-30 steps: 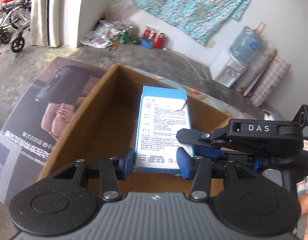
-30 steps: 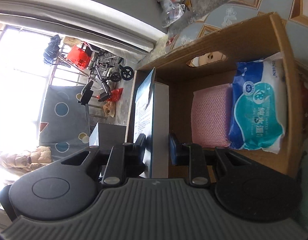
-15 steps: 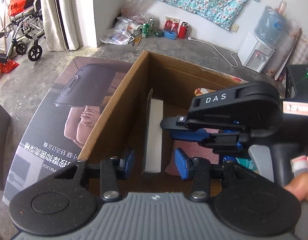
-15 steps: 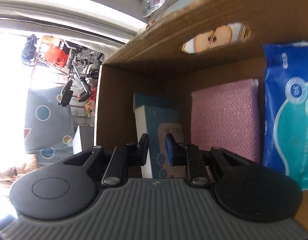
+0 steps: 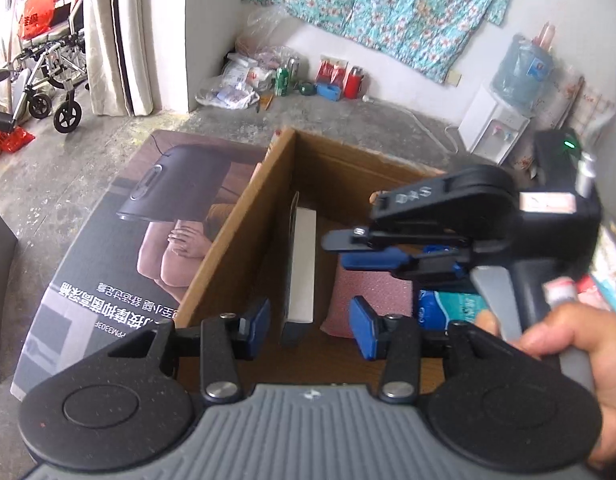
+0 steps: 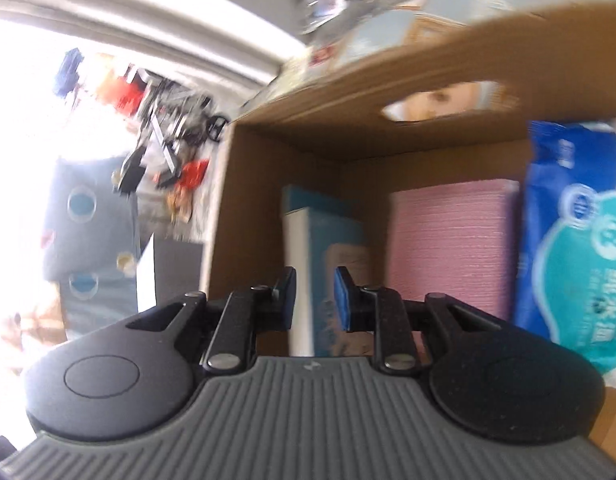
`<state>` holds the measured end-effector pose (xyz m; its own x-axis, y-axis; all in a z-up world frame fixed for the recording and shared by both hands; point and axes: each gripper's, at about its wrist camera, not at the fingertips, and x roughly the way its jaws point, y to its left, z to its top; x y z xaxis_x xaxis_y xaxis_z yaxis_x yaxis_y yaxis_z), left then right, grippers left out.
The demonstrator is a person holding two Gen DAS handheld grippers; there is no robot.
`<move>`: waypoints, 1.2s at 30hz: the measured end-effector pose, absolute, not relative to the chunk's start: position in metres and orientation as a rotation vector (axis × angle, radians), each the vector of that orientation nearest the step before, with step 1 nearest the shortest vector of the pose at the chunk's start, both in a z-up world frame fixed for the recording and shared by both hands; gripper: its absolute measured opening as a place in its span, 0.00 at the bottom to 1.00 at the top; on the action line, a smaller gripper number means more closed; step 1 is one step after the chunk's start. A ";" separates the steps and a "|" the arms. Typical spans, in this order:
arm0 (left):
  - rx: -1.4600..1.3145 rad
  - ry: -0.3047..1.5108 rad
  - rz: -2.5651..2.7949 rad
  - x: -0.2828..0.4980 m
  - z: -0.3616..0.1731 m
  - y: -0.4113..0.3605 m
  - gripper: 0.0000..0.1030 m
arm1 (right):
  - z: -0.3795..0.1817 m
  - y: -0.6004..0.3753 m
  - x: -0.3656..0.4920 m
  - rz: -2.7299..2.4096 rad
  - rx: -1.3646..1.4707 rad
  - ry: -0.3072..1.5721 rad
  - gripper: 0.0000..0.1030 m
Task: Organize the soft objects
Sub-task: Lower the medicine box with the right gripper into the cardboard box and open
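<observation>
left wrist view: cardboard box (image 5: 228, 232) holds a thin carton (image 5: 302, 264) upright by its left wall, a pink pad (image 5: 372, 300) right of it. left gripper (image 5: 310, 322) jaws open, clear of the carton. right gripper (image 5: 348, 250) hovers over the box.

right wrist view: blurred. right gripper (image 6: 314, 296) jaws opening, carton (image 6: 328, 240) between them, untouched; pad (image 6: 448, 240), then blue pack (image 6: 576, 240), beside it.

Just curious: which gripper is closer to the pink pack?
Right. Right gripper hangs just above the pink pack, fingers opening, nothing between them; left gripper sits back at the carton's edge.
</observation>
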<state>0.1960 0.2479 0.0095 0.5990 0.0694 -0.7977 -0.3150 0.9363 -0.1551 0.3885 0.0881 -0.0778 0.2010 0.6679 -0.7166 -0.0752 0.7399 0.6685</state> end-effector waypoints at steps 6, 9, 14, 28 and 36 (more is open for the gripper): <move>-0.320 0.857 0.239 0.159 0.027 0.254 0.44 | -0.070 0.124 0.392 0.560 0.363 1.309 0.38; -0.343 0.843 0.257 0.147 0.031 0.259 0.44 | -0.076 0.129 0.390 0.546 0.348 1.321 0.38; -0.368 0.820 0.260 0.133 0.037 0.266 0.44 | -0.083 0.105 0.388 0.501 0.412 1.297 0.21; -0.415 0.804 0.264 0.121 0.030 0.272 0.44 | -0.126 0.073 0.395 0.383 0.689 1.283 0.20; -0.409 0.818 0.267 0.121 0.027 0.270 0.45 | -0.128 0.083 0.393 0.452 0.595 1.345 0.45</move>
<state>0.1212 0.2698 0.0270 0.6571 0.0734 -0.7502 -0.3834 0.8894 -0.2488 0.3931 0.0834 -0.1282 0.1774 0.6206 -0.7638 0.0332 0.7719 0.6348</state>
